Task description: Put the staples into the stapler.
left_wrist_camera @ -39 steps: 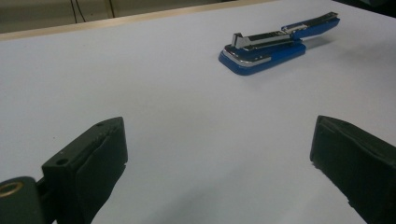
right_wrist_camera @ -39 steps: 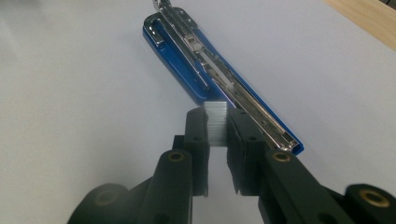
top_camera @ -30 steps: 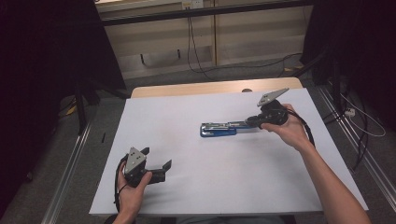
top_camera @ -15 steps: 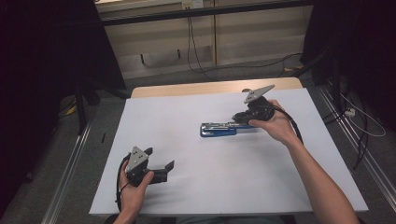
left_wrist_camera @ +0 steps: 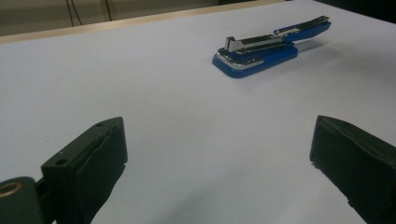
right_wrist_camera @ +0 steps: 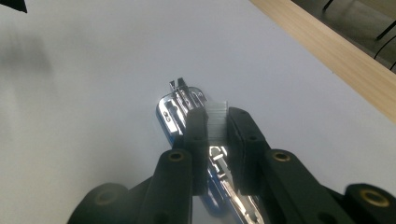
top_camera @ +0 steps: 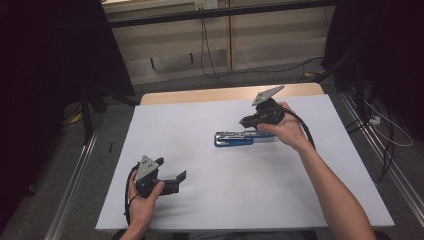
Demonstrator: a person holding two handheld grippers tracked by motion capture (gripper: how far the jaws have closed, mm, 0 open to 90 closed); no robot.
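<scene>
right gripper (right_wrist_camera: pixel 212 123) pinching staple strip (right_wrist_camera: pixel 215 122), above stapler (right_wrist_camera: pixel 180 112)

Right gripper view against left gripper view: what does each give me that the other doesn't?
Right gripper view: a strip of staples pinched in the right gripper jaws, over the stapler and its shiny channel. Left gripper view: the left gripper jaws wide apart, nothing between, and the stapler's whole blue side. Both: the stapler on the white table.

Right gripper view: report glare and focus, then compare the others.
Right gripper view: glare whitens the stapler's metal; the staple strip between the pads looks soft. Left gripper view: stapler sharp, near jaws blurred. High view: white table sheet evenly lit, surroundings dark.
</scene>
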